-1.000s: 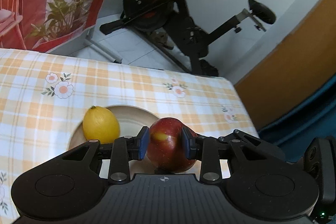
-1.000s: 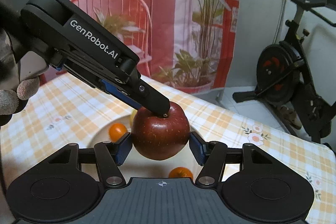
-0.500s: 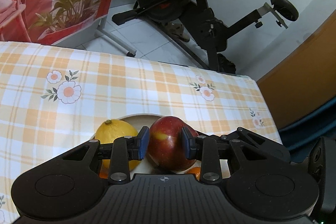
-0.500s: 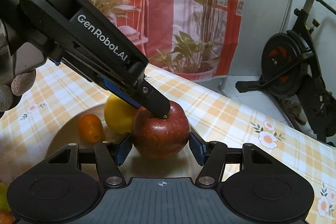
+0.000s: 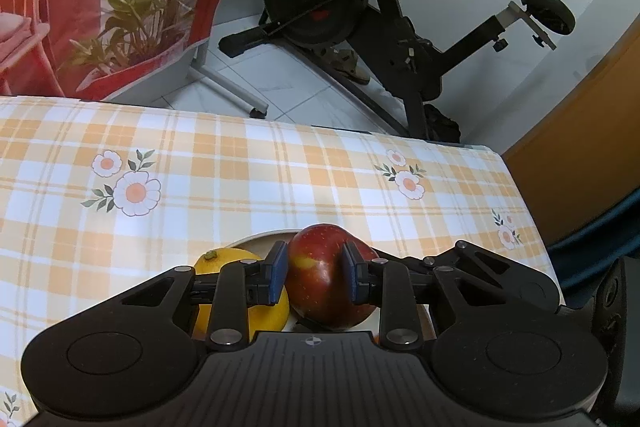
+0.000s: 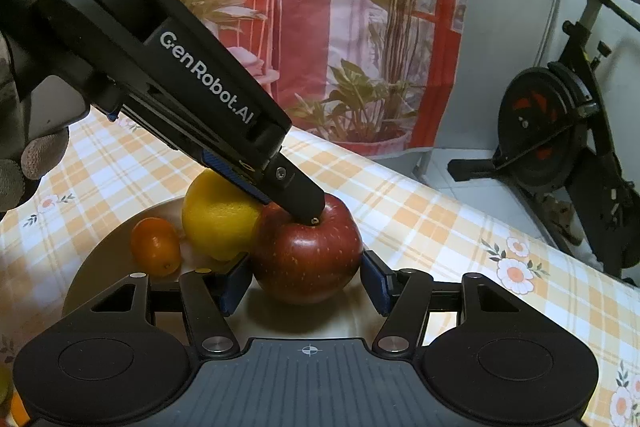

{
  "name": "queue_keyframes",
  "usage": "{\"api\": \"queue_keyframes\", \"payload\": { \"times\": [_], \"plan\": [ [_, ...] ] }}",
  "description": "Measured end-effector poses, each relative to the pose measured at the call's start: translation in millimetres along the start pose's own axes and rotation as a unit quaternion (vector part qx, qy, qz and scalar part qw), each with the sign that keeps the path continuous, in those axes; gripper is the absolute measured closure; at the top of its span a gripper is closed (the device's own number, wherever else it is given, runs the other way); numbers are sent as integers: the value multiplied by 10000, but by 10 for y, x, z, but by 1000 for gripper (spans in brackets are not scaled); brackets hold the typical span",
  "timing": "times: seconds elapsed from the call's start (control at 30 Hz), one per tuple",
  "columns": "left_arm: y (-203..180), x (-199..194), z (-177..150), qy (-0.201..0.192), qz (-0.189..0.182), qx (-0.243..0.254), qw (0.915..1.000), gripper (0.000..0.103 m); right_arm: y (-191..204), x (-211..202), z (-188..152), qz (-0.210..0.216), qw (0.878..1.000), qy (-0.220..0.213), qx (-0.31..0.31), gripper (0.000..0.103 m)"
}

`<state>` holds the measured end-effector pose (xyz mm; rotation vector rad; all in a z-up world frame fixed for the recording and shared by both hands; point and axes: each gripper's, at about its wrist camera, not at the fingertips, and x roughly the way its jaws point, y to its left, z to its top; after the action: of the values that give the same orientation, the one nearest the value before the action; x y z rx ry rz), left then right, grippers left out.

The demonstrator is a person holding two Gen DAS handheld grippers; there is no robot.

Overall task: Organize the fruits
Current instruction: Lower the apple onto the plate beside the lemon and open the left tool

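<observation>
The red apple (image 6: 306, 259) is pinched by both the left gripper (image 5: 314, 277) & right gripper (image 6: 306, 281), prob. so it's lowered steadily onto the plate (image 6: 96, 267), touching the lemon (image 6: 218, 223), w/ a small orange (image 6: 156, 246) nearby.

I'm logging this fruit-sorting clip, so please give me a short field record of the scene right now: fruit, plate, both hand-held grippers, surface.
held fruit: red apple, low over the plate beside the lemon; contact with the plate unclear
plate: beige plate
other fruit on plate: lemon; small orange
left hand-held gripper: shut on the apple
right hand-held gripper: blue pads at the apple's two sides; pressing or not unclear
surface: orange-checked tablecloth with flowers
background: exercise bike
</observation>
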<state>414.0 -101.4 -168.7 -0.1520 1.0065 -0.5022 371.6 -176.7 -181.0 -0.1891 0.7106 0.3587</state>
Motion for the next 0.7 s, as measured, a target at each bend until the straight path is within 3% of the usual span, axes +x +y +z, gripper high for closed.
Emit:
{"api": "queue_keyframes", "payload": {
  "times": [0.2,0.37,0.7],
  "plan": [
    [-40,-1,-5,-47,123,74,9999,72,9,-31,-11,-57,10000,59,1,47],
    [-81,-16,-13,-73,281,136,9995,71,29,-63,19,-145,9998,153,13,41],
    [-158,-72,-41,-233,697,47,9973,71,22,-544,-129,-354,9990,21,272,41]
  ]
}}
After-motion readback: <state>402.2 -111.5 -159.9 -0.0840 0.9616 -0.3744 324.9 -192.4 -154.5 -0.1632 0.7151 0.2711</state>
